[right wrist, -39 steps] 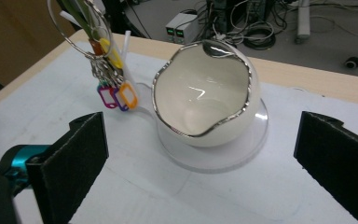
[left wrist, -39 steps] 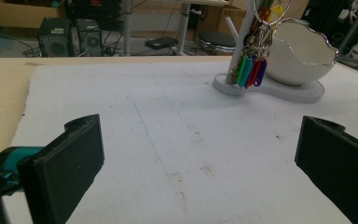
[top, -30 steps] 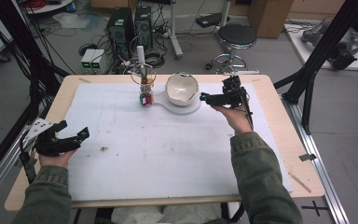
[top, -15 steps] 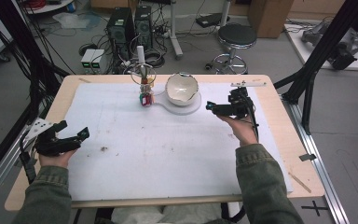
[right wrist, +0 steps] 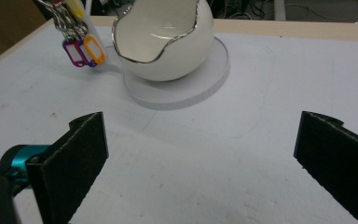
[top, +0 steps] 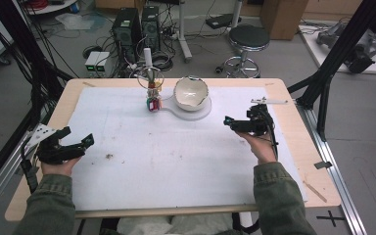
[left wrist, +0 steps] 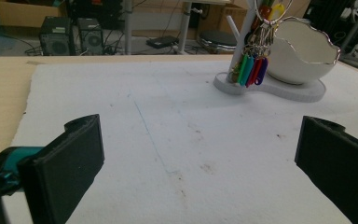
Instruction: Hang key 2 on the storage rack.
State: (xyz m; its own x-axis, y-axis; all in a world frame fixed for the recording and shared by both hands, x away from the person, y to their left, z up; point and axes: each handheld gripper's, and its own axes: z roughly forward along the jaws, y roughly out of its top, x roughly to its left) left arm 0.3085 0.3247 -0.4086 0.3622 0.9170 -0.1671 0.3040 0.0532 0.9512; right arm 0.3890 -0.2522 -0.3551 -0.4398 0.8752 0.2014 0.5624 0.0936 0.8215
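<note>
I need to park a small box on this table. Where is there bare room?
The white mat is bare between the left claw and right claw, and along its near edge. The far middle is crowded: the bowl on its stand, with the key tags hanging beside it.

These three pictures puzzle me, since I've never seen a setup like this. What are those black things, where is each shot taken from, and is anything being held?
No machine here: a person at a table holds a two-jaw hand tool, a gripper, in each hand. The high view looks down from above; the left gripper sits near the table's left edge, the right gripper right of centre. The other two pictures come from cameras riding on the grippers, so the black blocks at the bottom are their own jaws. Both stand wide open, holding nothing. On the white mat stands a white base carrying an egg-shaped bowl and a post hung with coloured key tags.
</note>
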